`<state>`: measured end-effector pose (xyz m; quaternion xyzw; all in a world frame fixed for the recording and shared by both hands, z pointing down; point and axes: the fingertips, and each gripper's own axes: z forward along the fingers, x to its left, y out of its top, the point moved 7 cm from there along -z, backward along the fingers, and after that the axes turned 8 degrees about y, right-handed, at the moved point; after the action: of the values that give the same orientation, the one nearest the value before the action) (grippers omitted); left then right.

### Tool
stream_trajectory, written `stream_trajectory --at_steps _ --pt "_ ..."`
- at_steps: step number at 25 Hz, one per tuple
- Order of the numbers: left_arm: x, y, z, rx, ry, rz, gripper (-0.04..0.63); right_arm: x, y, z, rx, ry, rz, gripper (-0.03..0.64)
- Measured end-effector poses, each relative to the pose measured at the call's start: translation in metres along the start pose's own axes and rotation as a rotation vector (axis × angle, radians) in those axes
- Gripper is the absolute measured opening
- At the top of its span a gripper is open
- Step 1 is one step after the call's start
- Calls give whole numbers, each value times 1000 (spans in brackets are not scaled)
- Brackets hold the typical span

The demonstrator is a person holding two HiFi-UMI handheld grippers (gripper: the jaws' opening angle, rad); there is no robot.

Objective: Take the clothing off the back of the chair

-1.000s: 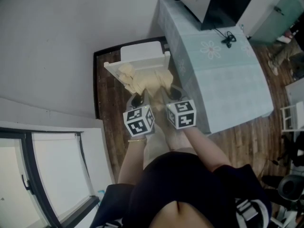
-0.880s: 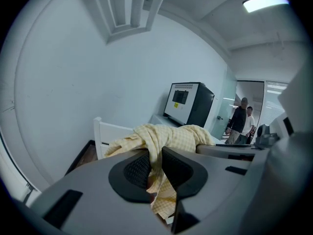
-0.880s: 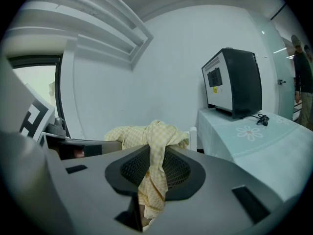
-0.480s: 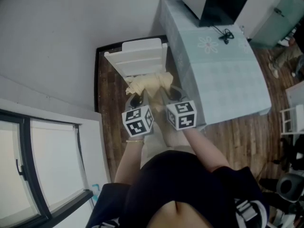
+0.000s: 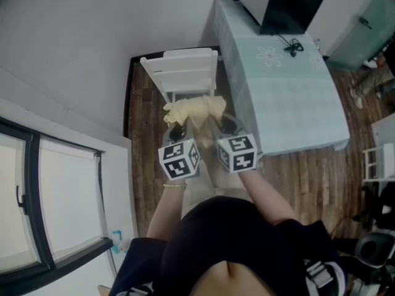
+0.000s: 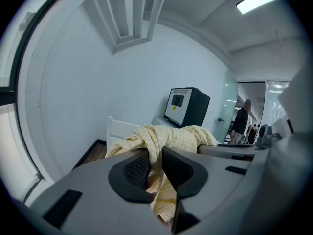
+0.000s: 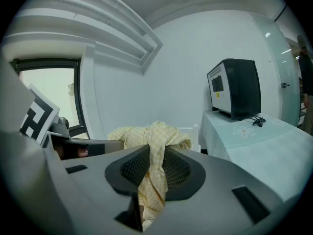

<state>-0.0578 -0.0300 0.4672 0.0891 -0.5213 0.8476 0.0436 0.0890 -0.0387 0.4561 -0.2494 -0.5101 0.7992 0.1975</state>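
Note:
A pale yellow checked garment hangs bunched between both grippers, held in the air just in front of the white slatted chair and clear of its back. My left gripper is shut on the garment, the cloth pinched between its dark pads. My right gripper is shut on the same garment, which drapes down through its jaws. The two grippers sit side by side, marker cubes toward me. The chair shows behind the cloth in the left gripper view.
A table with a pale blue cloth stands right of the chair, carrying a dark box-shaped machine and a cable. A white wall runs along the left, with a window at lower left. A person stands far off.
Both grippers have drawn back from the chair with the garment. The cloth lay over the chair's back a second ago; now it hangs free and the whole chair back shows.

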Motion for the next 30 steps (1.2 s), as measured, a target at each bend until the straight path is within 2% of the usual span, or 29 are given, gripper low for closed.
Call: stream_trajectory --at_steps 17,30 --pt "-15 -33 -77 -25 19 -11 63 38 -23 -68 -24 46 -29 83" --pt "-21 -36 -94 -34 17 -8 63 44 -25 -85 -27 46 -42 83"
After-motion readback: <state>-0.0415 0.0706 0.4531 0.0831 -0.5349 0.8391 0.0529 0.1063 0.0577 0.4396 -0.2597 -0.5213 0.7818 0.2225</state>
